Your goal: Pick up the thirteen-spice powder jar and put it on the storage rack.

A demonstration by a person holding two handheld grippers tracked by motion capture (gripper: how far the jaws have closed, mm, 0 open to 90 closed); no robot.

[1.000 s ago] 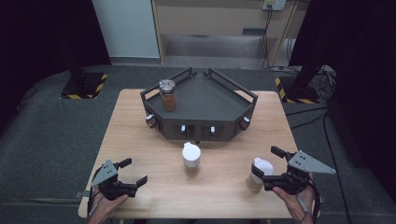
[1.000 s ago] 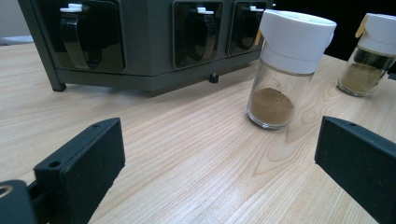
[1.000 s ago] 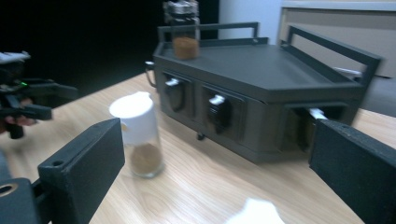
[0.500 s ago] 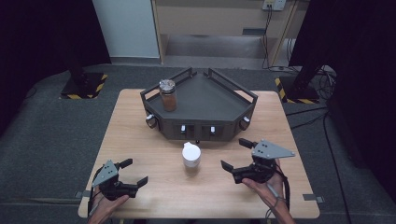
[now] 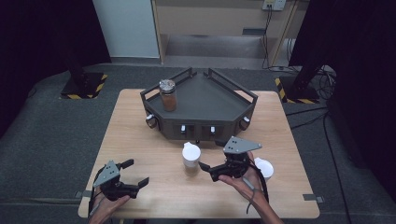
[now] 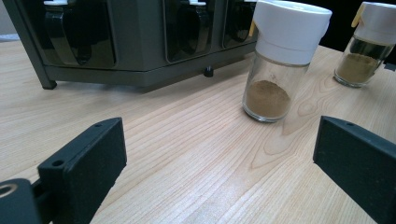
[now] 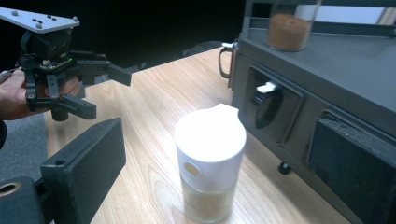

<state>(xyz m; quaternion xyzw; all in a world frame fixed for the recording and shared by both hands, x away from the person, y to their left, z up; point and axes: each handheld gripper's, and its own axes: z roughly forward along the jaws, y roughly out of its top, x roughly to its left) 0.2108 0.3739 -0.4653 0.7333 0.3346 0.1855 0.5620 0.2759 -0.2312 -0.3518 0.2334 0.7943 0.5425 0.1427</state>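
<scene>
A glass jar with a white cap [image 5: 190, 155] and brown powder stands mid-table, in front of the dark rack [image 5: 233, 109]. My right gripper [image 5: 210, 156] is open just to its right, jaws pointing at it. In the right gripper view the white-capped jar [image 7: 210, 168] stands a little ahead, in line with the gap between the jaws and untouched. A second white-capped jar [image 5: 264, 168] stands behind the right hand. My left gripper [image 5: 137, 172] is open and empty near the front left edge. Both jars [image 6: 280, 60] [image 6: 369, 42] show ahead of its spread jaws.
A brown-filled jar with a metal lid [image 5: 167, 94] stands on the rack's left corner. The rack's front face has handled slots [image 6: 70, 32]. The wooden table [image 5: 135, 130] is bare at the left. Dark floor surrounds it.
My right gripper has moved left, away from the right-hand jar, which stays standing, and now faces the middle jar. The left gripper has not moved.
</scene>
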